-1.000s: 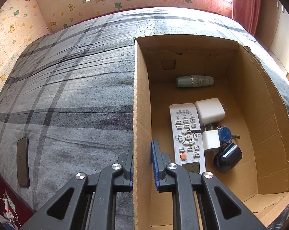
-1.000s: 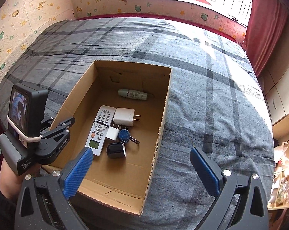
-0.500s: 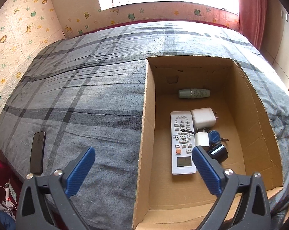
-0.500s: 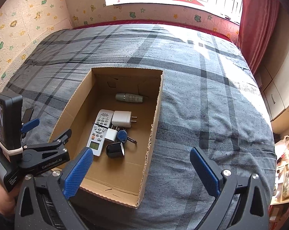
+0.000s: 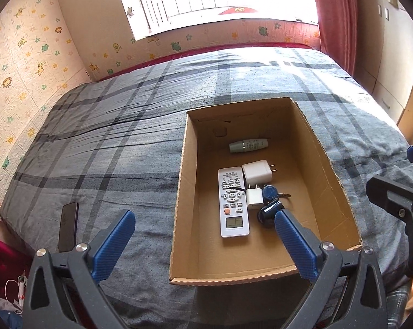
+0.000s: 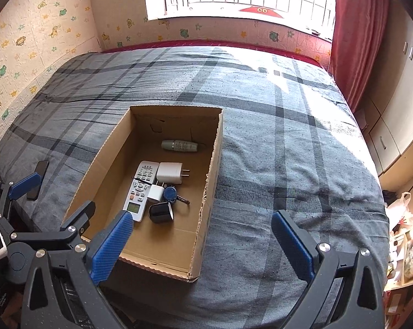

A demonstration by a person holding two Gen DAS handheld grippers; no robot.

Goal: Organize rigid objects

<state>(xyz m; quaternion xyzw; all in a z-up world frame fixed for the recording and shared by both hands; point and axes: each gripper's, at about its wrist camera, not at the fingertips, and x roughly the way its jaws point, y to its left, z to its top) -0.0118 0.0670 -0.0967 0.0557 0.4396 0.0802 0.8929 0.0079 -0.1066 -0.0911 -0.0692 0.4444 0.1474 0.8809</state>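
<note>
An open cardboard box (image 5: 182, 192) (image 6: 212, 181) lies on the plaid bed. On its floor are a white remote (image 5: 233, 201) (image 6: 140, 189), a large white charger (image 5: 257, 170) (image 6: 169, 172), a small white charger (image 5: 254, 198), a blue key fob (image 5: 270, 192) (image 6: 170, 194), a dark case (image 5: 268, 215) (image 6: 160, 213) and a pale green tube (image 5: 247, 145) (image 6: 180, 145). My left gripper (image 5: 203, 219) hangs open above the box's near left corner, holding nothing. My right gripper (image 6: 202, 220) is open and empty over the box's near right wall.
A black phone (image 5: 68, 226) (image 6: 39, 175) lies on the bed near its left edge, left of the box. Grey plaid bedding (image 6: 288, 150) spreads wide to the right. Patterned walls, a window and a red curtain (image 6: 357, 41) bound the bed; shelves stand at the far right.
My left gripper was shut on the box's left wall; it let go, opened wide, then rose and drew back. The right gripper pulled back a little, so the box looks smaller.
</note>
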